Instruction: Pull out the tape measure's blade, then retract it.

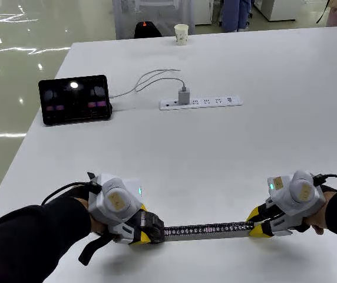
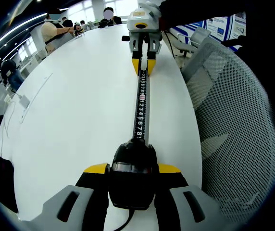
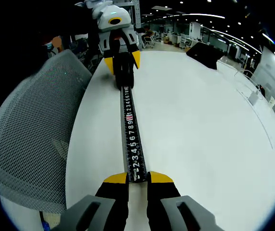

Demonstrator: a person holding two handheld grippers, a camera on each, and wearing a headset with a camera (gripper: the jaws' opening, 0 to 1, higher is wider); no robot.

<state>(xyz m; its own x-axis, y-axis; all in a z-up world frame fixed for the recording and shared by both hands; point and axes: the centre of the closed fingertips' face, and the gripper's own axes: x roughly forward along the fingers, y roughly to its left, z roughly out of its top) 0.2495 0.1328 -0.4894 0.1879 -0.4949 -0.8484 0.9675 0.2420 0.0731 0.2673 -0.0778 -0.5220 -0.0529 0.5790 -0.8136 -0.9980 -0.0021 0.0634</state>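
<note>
The left gripper is clamped on the black tape measure case. Its yellow-tipped jaws press the case from both sides, low over the white table. From the front of the case, straight ahead of this gripper, the blade runs drawn out with its printed numbers facing up. It stays close along the table, though I cannot tell whether it touches. The blade bridges the whole gap to the right gripper, which is closed on its end, the tip pinched between the yellow jaws. The numbers count up away from this gripper toward the case. The two grippers face each other, well apart, joined by the blade.

Far beyond the left gripper lies a dark tablet. A cable leads from it to a white power strip, which lies beyond the gap between the grippers. A paper cup stands at the table's far edge. In the gripper views a grey mesh chair stands beside the table's near edge.
</note>
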